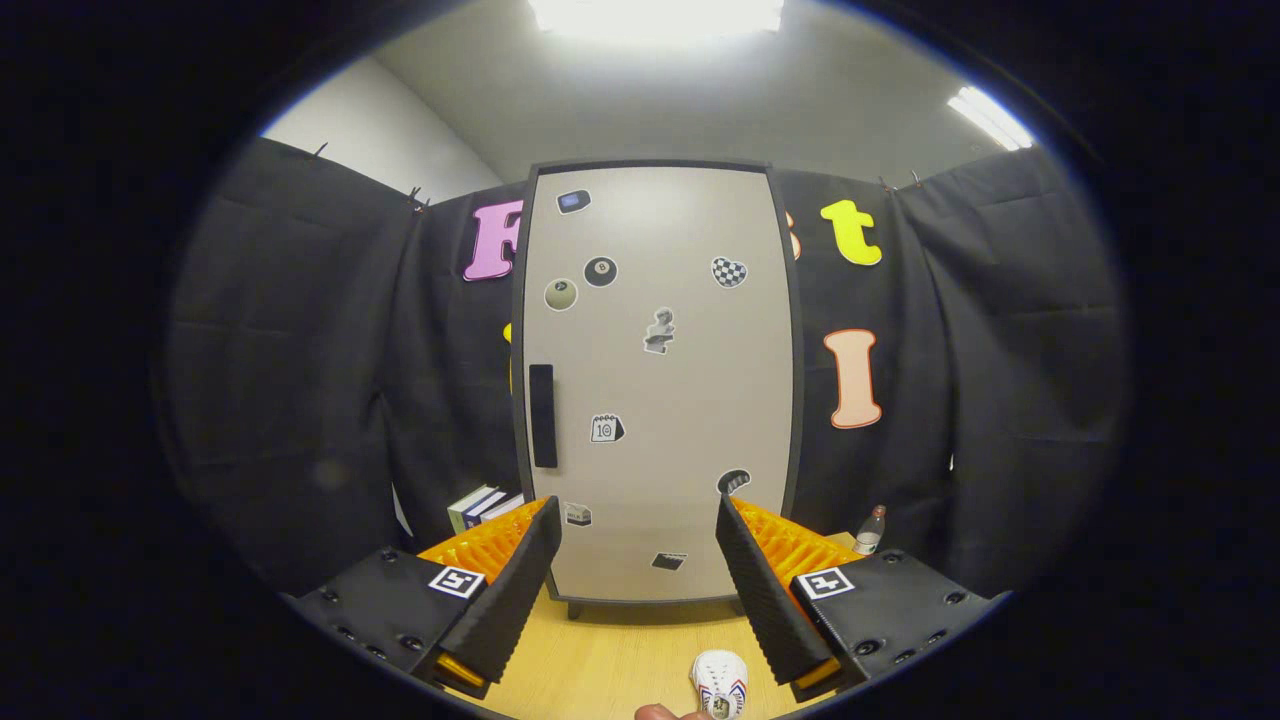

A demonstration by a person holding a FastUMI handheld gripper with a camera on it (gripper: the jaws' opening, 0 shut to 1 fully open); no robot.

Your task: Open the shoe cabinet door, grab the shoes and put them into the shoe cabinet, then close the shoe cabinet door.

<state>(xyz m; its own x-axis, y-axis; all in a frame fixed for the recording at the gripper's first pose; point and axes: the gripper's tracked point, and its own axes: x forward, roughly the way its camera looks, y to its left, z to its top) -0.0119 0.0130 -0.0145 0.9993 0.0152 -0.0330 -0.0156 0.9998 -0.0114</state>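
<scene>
Hand-held gripper (636, 520) spread wide, empty, facing shut shoe cabinet (655, 380) at worktop (600, 665) back; prob. 1 shoe (720, 682) near front edge.

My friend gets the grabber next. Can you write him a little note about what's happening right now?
Gripper: jaws open, holding nothing, pointed at the cabinet.
Cabinet: stands on the table, just beyond the jaws. Its door is shut; the dark handle is on the door's left side.
Shoe: white, lying on the table between the jaws, closer to the right one.
Done: nothing yet.
Left: open the door, put the shoe in, close the door.
</scene>
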